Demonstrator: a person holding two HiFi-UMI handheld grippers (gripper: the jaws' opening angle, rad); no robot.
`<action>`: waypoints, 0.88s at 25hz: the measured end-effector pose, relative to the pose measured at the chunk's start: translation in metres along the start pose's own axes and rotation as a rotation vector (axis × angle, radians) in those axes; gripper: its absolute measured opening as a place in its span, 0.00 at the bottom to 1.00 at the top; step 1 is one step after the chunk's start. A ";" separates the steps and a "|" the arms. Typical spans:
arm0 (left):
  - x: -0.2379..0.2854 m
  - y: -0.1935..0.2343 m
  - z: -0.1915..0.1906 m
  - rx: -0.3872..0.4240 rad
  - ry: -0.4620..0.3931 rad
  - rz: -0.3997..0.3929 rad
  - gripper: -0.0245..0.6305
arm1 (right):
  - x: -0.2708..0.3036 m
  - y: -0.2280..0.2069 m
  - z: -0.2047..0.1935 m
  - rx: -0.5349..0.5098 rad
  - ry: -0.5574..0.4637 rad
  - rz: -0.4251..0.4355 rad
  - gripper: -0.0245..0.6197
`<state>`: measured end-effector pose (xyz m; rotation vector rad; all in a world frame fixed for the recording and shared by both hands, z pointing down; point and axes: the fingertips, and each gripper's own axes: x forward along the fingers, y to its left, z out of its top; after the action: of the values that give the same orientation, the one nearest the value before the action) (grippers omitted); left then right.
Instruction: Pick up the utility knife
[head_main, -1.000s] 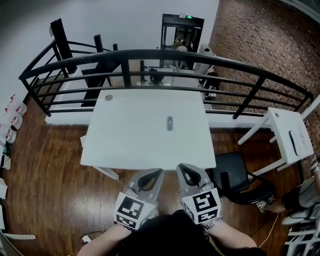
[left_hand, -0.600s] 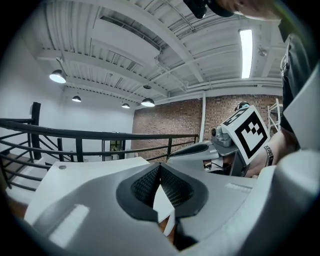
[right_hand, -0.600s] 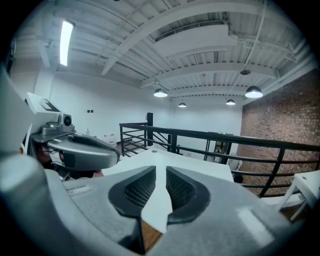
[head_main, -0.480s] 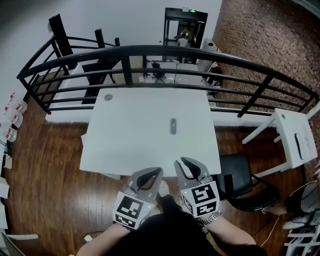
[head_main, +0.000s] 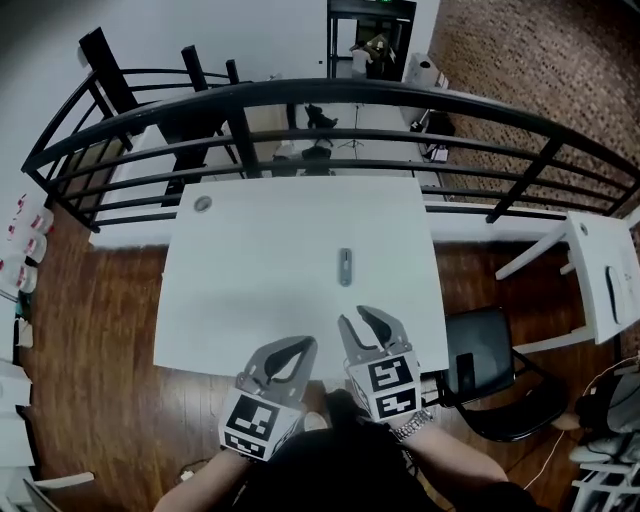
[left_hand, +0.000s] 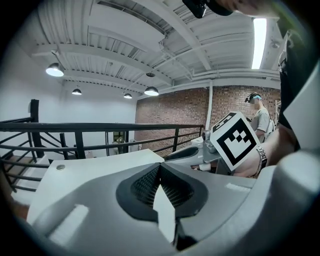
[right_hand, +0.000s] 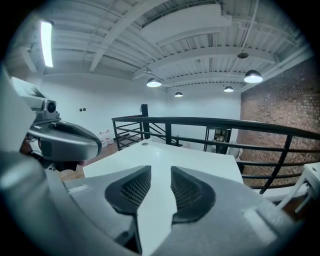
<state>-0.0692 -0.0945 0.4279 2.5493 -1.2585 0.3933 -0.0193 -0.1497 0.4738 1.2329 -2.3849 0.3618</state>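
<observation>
The grey utility knife (head_main: 344, 267) lies lengthwise near the middle of the white table (head_main: 250, 290), with nothing touching it. Both grippers hover at the table's near edge, short of the knife. My right gripper (head_main: 354, 316) points toward the knife; its jaws are opening, with a narrow gap and nothing between them (right_hand: 161, 170). My left gripper (head_main: 306, 343) is beside it on the left, its tips meeting, empty (left_hand: 160, 165). Neither gripper view shows the knife.
A small round disc (head_main: 203, 204) sits at the table's far left corner. A black railing (head_main: 330, 95) curves behind the table. A black chair (head_main: 490, 370) stands at the right, with a second white table (head_main: 605, 290) beyond it.
Both grippers have moved forward from over the floor to the table's near edge. The right gripper's jaws have gone from shut to parted. The knife has not moved.
</observation>
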 end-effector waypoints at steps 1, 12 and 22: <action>0.008 0.005 -0.001 -0.005 0.012 0.001 0.06 | 0.009 -0.006 -0.001 0.005 0.009 0.000 0.20; 0.083 0.053 -0.008 -0.028 0.100 0.003 0.06 | 0.101 -0.060 -0.025 0.069 0.130 -0.025 0.32; 0.123 0.076 -0.028 -0.080 0.167 -0.005 0.06 | 0.171 -0.082 -0.065 0.094 0.242 -0.050 0.36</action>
<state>-0.0615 -0.2191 0.5070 2.3975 -1.1827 0.5311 -0.0229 -0.2907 0.6158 1.2114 -2.1496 0.5783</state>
